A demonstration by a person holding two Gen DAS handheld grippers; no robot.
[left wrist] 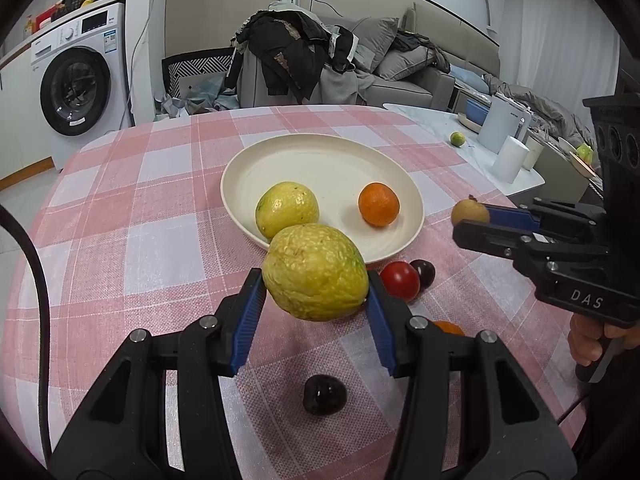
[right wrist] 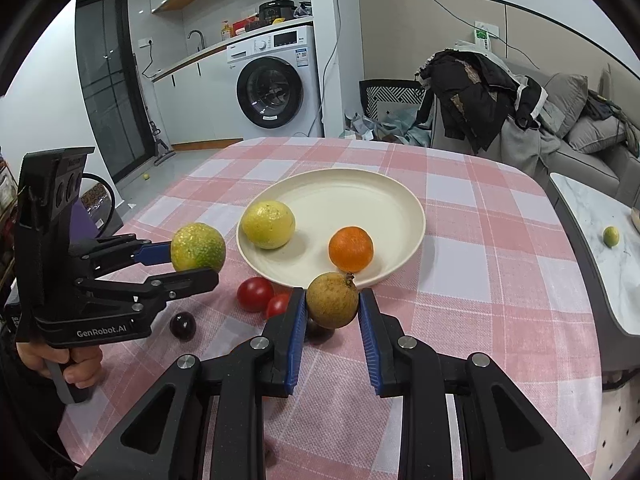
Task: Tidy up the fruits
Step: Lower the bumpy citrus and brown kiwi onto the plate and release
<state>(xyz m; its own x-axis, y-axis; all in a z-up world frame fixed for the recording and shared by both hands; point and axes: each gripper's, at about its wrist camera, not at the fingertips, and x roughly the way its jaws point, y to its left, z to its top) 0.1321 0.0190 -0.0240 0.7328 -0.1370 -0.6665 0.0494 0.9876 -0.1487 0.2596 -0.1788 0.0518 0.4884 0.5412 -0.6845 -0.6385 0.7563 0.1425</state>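
- Wrinkled yellow-green fruit (left wrist: pixel 316 272): clamped between the blue pads of the left gripper (left wrist: pixel 316 300), raised off the cloth, just short of the plate's near rim.
- Left gripper, from the right wrist view (right wrist: pixel 196 264): jaws closed on the same mottled fruit (right wrist: pixel 198 248), to the left of the right gripper and beside the plate's left edge.
- Small brown fruit (right wrist: pixel 332 300): pinched between the pads of the right gripper (right wrist: pixel 332 308), a short stem at its top, held above the cloth just before the plate's near rim.
- Right gripper, from the left wrist view (left wrist: pixel 472 220): closed on the brown fruit (left wrist: pixel 470 212), to the right of the left gripper and just beside the plate's right edge.
- Cream plate (right wrist: pixel 360 192): ahead of both grippers on the checked tablecloth (right wrist: pixel 480 280).
- Smooth yellow fruit (right wrist: pixel 269 224): on the plate, left part, beyond the left gripper's load.
- Orange (right wrist: pixel 351 249): on the plate, directly beyond the right gripper's fruit.
- Two red tomatoes (right wrist: pixel 256 294): on the cloth, touching each other, between the two grippers and just outside the plate.
- Dark round fruit (left wrist: pixel 324 394): on the cloth below the left gripper's jaws.
- Another dark fruit (left wrist: pixel 424 272): just behind the larger tomato (left wrist: pixel 400 280).
- Washing machine (right wrist: pixel 276 84): far background, beyond the table.
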